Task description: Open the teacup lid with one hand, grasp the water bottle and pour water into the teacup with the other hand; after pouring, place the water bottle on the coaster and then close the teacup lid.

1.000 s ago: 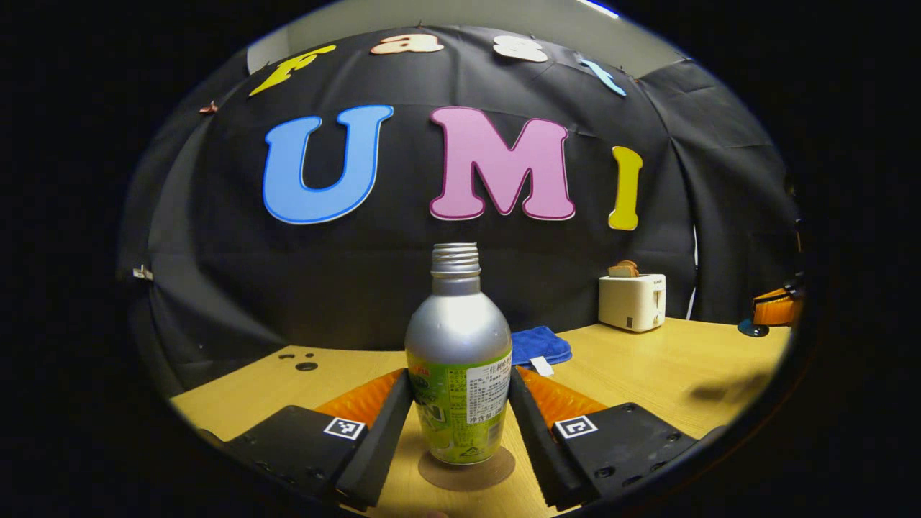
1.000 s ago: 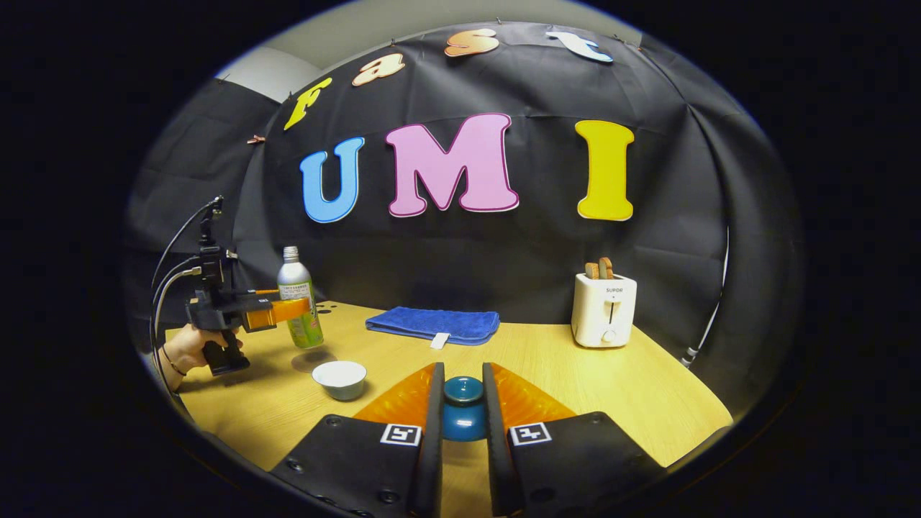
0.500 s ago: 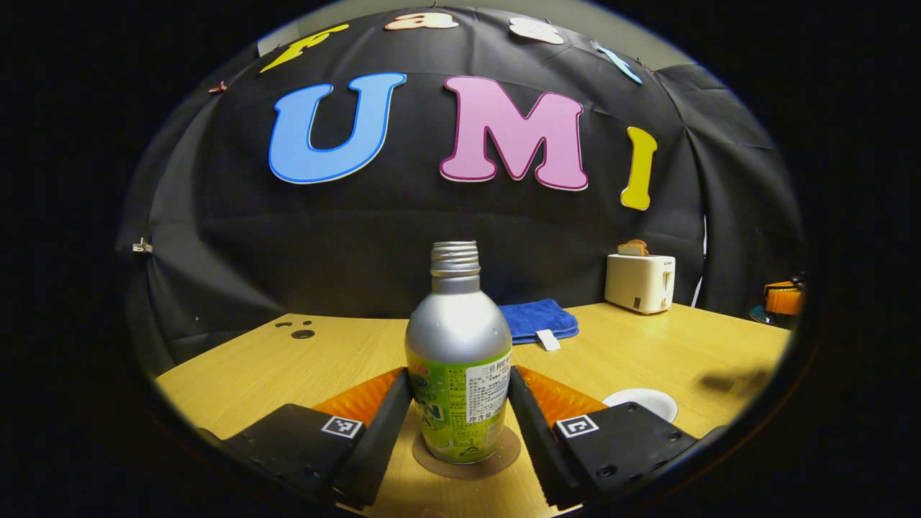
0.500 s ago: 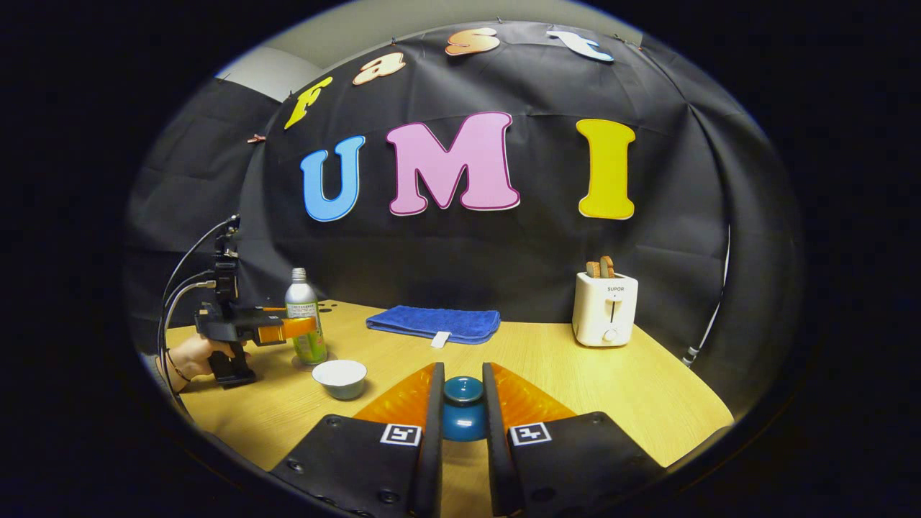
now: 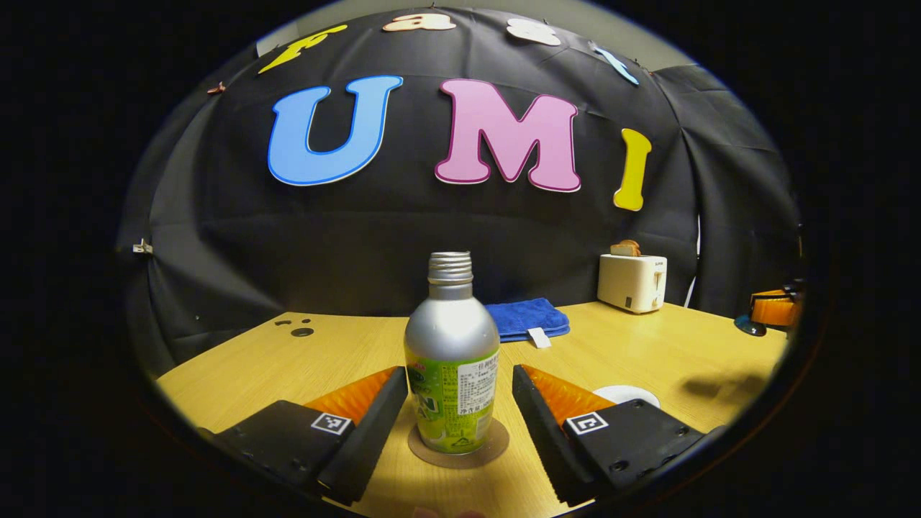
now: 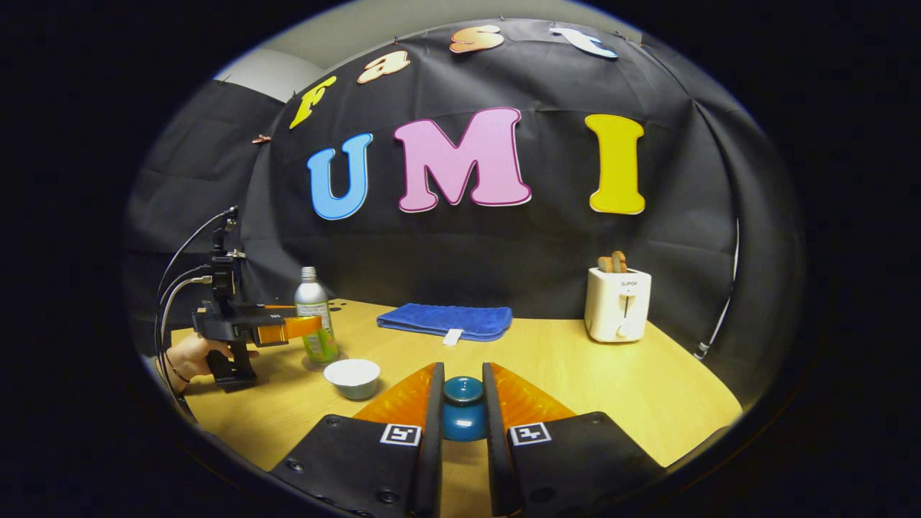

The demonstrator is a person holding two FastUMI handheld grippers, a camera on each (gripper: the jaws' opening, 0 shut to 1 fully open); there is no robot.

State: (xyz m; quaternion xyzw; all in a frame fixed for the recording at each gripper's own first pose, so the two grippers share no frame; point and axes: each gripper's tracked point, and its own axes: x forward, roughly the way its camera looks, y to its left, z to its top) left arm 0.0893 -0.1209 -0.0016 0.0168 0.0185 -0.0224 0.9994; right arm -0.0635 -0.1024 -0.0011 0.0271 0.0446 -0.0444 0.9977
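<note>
Water bottle (image 5: 452, 360) upright on coaster (image 5: 458, 447), left jaws spread; right pinch lid (image 6: 463, 409).

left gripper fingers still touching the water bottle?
Apart. The left gripper view shows the left gripper open, table visible in gaps on both sides of the water bottle, which stands on the coaster.

Wooden table (image 6: 575, 374) fills lower half of right gripper view. Blue towel (image 6: 447, 320) lies folded at centre, near back edge, w/ white tag on front edge. White toaster (image 6: 617, 303) stands centre-right, toast (image 6: 612, 262) sticking out top. Small dark holes (image 5: 298, 327) in tabletop, centre-left of left gripper view.
</note>
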